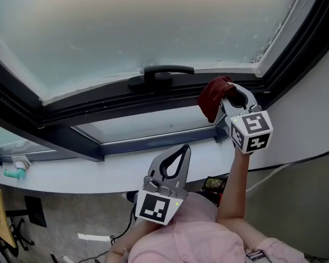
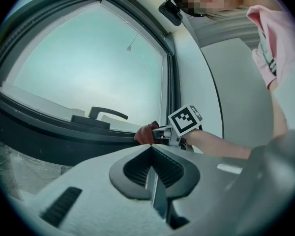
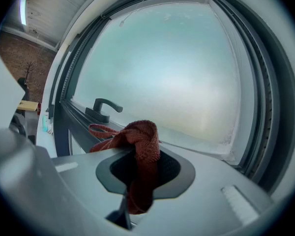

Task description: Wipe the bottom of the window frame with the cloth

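Right tool (image 1: 226, 98) pinches bunched dark-red cloth (image 1: 210, 96).

left gripper (image 1: 183, 149) in pale grey shell, black ribbed pads (image 2: 137, 168) lining the claw, black-and-white marker cube (image 1: 155, 207) behind the claw, small green light (image 1: 177, 203) beside it, right gripper (image 1: 226, 95) same grey build, second cube (image 1: 251, 130) behind its claw, pink sleeve (image 1: 194, 237) further back

The head view looks steeply down at the black lever window handle (image 1: 163, 73), which both gripper views, set lower and aimed flatter, see left of centre.
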Demonstrator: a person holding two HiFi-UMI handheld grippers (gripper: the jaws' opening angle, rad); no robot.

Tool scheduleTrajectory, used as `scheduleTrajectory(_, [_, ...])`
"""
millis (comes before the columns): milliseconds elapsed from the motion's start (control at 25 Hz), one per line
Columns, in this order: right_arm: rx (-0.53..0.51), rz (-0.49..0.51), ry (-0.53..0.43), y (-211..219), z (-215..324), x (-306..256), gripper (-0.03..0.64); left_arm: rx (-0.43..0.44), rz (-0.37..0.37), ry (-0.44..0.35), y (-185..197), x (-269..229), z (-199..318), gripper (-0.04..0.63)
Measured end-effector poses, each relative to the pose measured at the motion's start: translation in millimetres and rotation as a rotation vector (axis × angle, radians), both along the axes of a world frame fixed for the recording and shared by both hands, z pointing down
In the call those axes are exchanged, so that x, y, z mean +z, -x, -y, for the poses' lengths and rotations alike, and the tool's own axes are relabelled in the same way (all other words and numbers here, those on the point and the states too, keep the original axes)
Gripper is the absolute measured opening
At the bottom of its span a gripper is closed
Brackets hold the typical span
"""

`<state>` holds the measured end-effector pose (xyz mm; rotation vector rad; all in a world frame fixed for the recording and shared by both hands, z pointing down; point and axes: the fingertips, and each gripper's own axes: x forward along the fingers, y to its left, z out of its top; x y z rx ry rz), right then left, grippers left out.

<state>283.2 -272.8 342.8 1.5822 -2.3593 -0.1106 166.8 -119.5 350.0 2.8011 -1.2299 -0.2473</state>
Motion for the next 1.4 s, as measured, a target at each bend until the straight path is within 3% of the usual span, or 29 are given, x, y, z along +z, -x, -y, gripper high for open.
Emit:
scheduleTrajectory(520, [0.046, 0.019, -0.002, -25.8, 2.9, 0.2, 0.067, 0.026, 0.009, 0.008, -11.1, 3.1, 6.3, -0.006])
scheduleTrajectory(1400, [0.137, 0.051, -0.01, -65.4, 6.1, 0.5, 0.066, -0.019, 0.005, 0.002, 0.6, 1.1, 7.3, -0.006])
